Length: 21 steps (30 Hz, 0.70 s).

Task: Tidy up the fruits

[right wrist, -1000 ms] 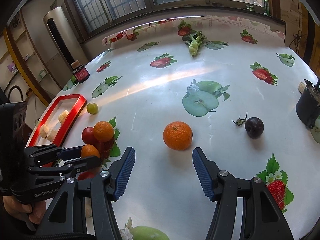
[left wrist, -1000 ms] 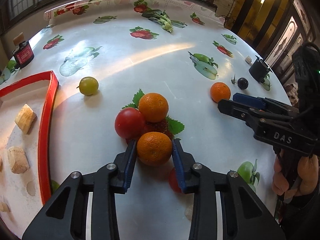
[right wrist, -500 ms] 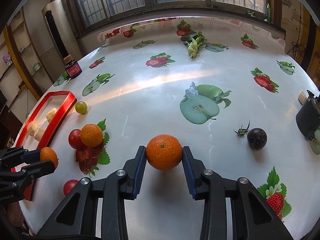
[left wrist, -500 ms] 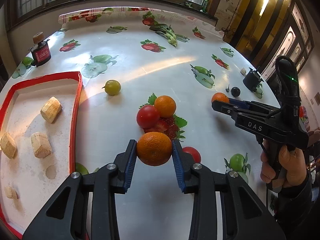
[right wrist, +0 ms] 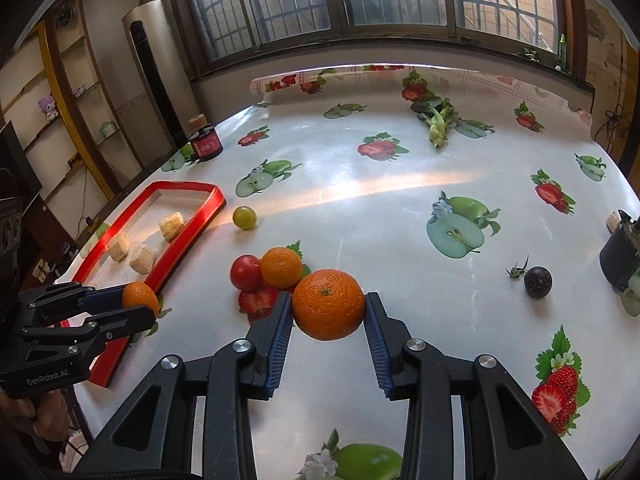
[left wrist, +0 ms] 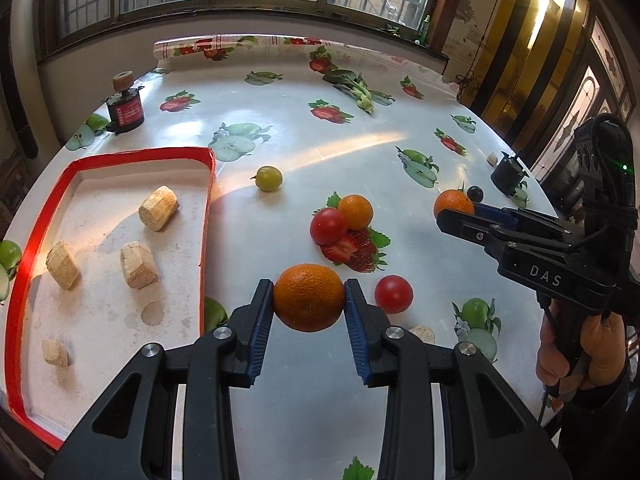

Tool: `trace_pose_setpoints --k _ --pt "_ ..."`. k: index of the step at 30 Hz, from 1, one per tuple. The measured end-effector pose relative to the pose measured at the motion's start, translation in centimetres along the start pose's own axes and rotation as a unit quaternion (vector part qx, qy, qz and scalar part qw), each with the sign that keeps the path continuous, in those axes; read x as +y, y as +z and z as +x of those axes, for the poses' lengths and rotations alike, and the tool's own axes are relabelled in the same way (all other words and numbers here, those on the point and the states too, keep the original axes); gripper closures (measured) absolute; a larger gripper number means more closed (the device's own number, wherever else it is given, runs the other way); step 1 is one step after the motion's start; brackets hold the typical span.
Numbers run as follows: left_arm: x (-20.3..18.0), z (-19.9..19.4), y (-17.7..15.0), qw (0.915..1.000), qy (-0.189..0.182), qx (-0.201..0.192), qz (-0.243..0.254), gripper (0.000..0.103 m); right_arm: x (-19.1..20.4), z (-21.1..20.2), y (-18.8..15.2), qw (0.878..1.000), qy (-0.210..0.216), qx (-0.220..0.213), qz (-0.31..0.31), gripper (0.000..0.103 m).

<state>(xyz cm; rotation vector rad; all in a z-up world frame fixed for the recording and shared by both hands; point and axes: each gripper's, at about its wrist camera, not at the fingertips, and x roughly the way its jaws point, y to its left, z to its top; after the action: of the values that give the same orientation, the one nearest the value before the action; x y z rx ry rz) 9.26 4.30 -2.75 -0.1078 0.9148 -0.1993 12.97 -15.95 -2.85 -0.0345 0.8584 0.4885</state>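
Note:
My left gripper (left wrist: 309, 304) is shut on an orange (left wrist: 308, 298) and holds it above the table beside the red-rimmed tray (left wrist: 208, 200). My right gripper (right wrist: 327, 314) is shut on a bigger orange (right wrist: 328, 304), lifted off the table. A third orange (left wrist: 356, 211) and a red tomato (left wrist: 328, 226) sit together on the cloth. Another red tomato (left wrist: 394, 294) lies to the right of the left gripper. A green-yellow fruit (left wrist: 269, 178) lies near the tray's far corner. A dark plum (right wrist: 538, 282) lies far right.
The tray holds several pale cork-like chunks (left wrist: 158, 208). A dark red jar (left wrist: 125, 110) stands at the back left. A leafy green vegetable (right wrist: 436, 120) lies at the back. A black holder (right wrist: 620, 256) stands at the right edge. The cloth has printed fruit.
My left gripper lifted its orange from the pile and drew back toward the tray. My right gripper closed on the lone orange and raised it off the table.

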Motion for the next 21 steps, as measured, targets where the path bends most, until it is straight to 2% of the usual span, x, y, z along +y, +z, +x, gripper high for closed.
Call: trace_pose_setpoints --k 8,21 --pt "2.2 -2.0 -1.3 0.9996 0.016 -0.012 -0.021 0.070 4.2 -0.6 0.0 0.999 0.026 -0.003 -0.034 0.066" --pt "5.8 -4.1 -3.7 0.9972 0.040 -0.020 -0.060 0.070 8.2 0.3 -0.2 0.997 0.050 0.009 -0.065 0.066"
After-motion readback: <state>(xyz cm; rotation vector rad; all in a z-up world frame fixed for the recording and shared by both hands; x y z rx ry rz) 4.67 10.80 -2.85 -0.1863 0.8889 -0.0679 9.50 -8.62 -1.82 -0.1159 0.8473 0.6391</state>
